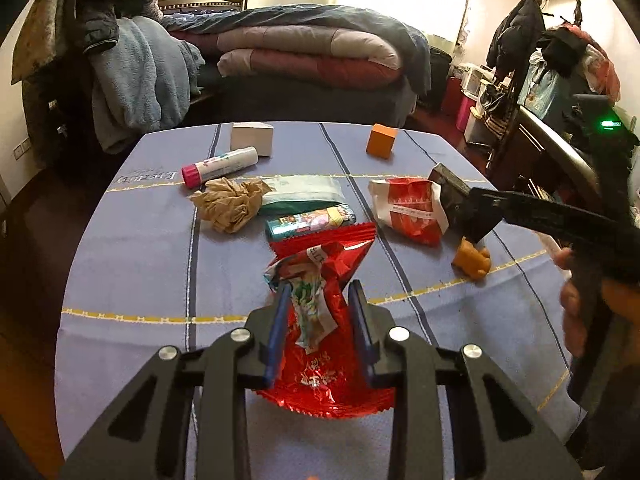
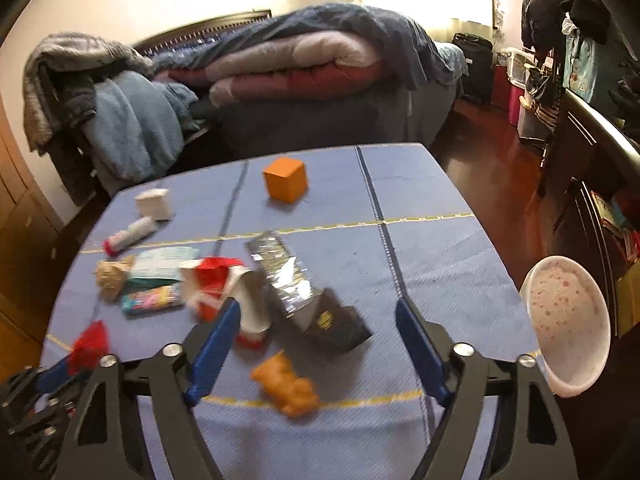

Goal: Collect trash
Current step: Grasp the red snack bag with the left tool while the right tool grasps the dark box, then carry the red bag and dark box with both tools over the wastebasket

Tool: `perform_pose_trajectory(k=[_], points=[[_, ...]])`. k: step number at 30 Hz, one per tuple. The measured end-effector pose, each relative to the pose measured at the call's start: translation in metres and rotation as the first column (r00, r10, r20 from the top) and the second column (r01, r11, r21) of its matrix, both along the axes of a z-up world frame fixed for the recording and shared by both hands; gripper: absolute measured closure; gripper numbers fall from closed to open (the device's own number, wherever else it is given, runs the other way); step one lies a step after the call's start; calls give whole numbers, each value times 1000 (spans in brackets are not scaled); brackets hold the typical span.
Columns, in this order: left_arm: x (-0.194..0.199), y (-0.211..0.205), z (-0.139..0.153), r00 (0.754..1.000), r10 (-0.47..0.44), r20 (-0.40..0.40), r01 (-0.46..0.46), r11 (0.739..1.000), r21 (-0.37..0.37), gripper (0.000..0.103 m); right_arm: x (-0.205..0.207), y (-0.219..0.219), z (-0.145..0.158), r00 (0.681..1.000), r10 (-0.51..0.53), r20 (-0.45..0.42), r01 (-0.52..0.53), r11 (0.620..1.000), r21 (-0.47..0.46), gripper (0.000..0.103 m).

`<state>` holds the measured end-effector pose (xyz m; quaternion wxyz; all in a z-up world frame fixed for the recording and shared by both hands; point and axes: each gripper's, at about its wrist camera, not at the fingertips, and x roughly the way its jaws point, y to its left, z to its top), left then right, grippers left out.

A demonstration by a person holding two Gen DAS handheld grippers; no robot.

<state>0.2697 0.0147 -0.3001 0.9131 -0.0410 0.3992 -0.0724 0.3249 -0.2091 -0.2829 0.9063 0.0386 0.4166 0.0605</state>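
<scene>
Gripping a crumpled red wrapper between its blue pads, the left gripper was clenched on it near the front of a table covered in blue striped cloth. Beyond the wrapper lay a small colourful pack, a teal-and-white pouch, a ball of brown paper, a pink-capped tube, a white box and an orange cube. To the right, the right gripper hung over the table with its fingers spread wide, holding nothing. Between and just beyond those fingers sat a red-and-white bag, a dark box with a silvery flap and a small orange toy. At the table's right edge stood a white bowl with pink speckles. A bed piled with folded quilts filled the background.
</scene>
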Motion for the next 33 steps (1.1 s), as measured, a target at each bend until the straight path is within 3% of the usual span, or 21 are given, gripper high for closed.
perform_pose_trajectory(k=[4, 6, 9, 21, 33], points=[[3, -4, 0, 1000, -6, 1, 6, 1000, -8, 72, 19, -1, -15, 999, 10, -48, -11, 1000, -15, 48], [4, -4, 0, 1000, -5, 3, 5, 1000, -10, 72, 22, 0, -19, 999, 17, -51, -18, 999, -29, 65], [6, -5, 1, 1000, -5, 5, 5, 1000, -9, 72, 22, 1, -19, 999, 19, -37, -21, 999, -44, 81], [0, -18, 18, 999, -21, 42, 22, 1000, -20, 72, -6, -16, 7, 999, 13, 33, -13, 1000, 2, 81], [1, -71, 52, 984, -136, 114, 136, 991, 4, 71, -51, -62, 31, 996, -43, 76, 37, 997, 74, 81]])
